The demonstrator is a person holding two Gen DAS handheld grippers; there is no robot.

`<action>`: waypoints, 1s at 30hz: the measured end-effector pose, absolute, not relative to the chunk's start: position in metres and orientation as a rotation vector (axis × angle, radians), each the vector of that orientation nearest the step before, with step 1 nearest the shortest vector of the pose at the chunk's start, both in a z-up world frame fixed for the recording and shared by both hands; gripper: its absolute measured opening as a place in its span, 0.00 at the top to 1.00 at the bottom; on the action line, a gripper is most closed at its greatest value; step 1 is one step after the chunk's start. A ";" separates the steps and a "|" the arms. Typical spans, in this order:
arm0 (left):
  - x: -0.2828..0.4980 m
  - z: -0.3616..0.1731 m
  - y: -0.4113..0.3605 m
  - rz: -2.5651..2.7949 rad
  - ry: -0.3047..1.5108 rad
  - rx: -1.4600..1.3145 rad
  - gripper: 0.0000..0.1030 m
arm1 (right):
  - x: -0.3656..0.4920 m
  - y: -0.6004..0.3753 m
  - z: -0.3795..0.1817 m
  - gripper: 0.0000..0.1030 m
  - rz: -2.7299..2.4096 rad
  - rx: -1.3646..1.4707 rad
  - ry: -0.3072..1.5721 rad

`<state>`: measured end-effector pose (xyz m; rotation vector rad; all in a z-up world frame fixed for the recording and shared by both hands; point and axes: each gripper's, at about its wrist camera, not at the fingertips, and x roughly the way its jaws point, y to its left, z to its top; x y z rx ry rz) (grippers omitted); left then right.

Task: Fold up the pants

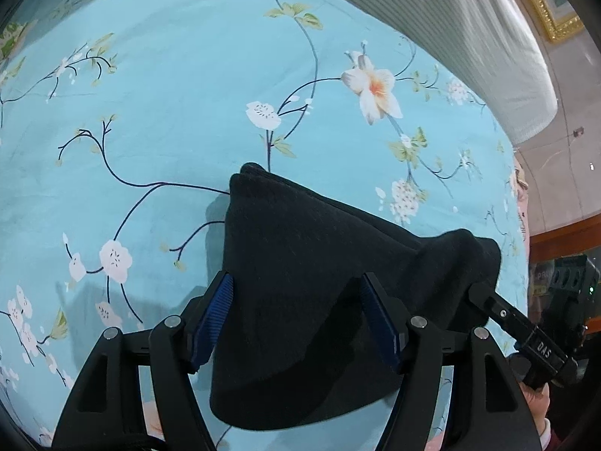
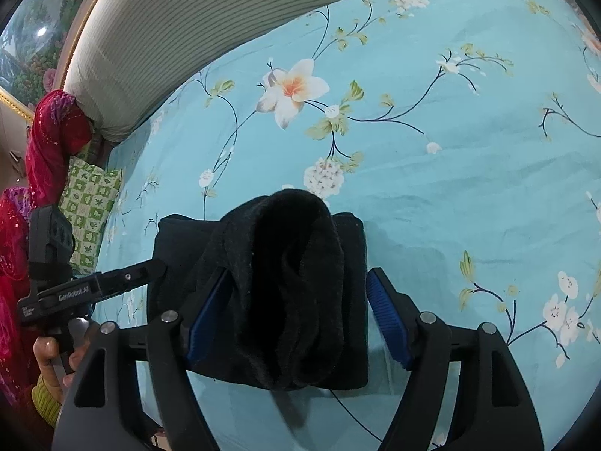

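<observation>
pants (image 1: 300, 293) already compact folded bundle on bed (image 1: 169, 131), lower centre; final fold pending. left gripper (image 1: 296, 319) and right gripper (image 2: 296, 319) wide open, straddling cloth, gripping nothing.

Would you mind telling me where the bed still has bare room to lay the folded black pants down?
The floral bedsheet is bare on the right gripper's right, and between the black pants and the striped bolster. It also lies bare to the left gripper's left. It is crowded by the green checked pillow and red fabric.
</observation>
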<state>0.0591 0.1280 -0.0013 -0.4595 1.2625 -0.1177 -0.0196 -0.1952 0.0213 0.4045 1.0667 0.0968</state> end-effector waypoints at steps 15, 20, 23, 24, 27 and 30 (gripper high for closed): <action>0.083 -0.037 0.136 -0.043 1.320 -0.451 0.41 | -0.026 -0.218 -0.007 0.28 0.022 0.373 1.092; 0.085 -0.037 0.135 -0.058 1.317 -0.437 0.41 | -0.028 -0.222 -0.009 0.28 0.014 0.376 1.090; 0.080 -0.029 0.138 -0.060 1.318 -0.459 0.39 | -0.029 -0.223 -0.005 0.28 0.011 0.395 1.093; 0.079 -0.026 0.139 -0.059 1.316 -0.469 0.39 | -0.029 -0.225 -0.003 0.28 0.013 0.430 1.089; 0.078 -0.017 0.141 -0.055 1.297 -0.477 0.40 | -0.029 -0.228 0.008 0.28 0.032 0.523 1.047; 0.084 -0.013 0.142 -0.048 1.286 -0.477 0.40 | -0.019 -0.223 0.017 0.28 0.049 0.543 1.009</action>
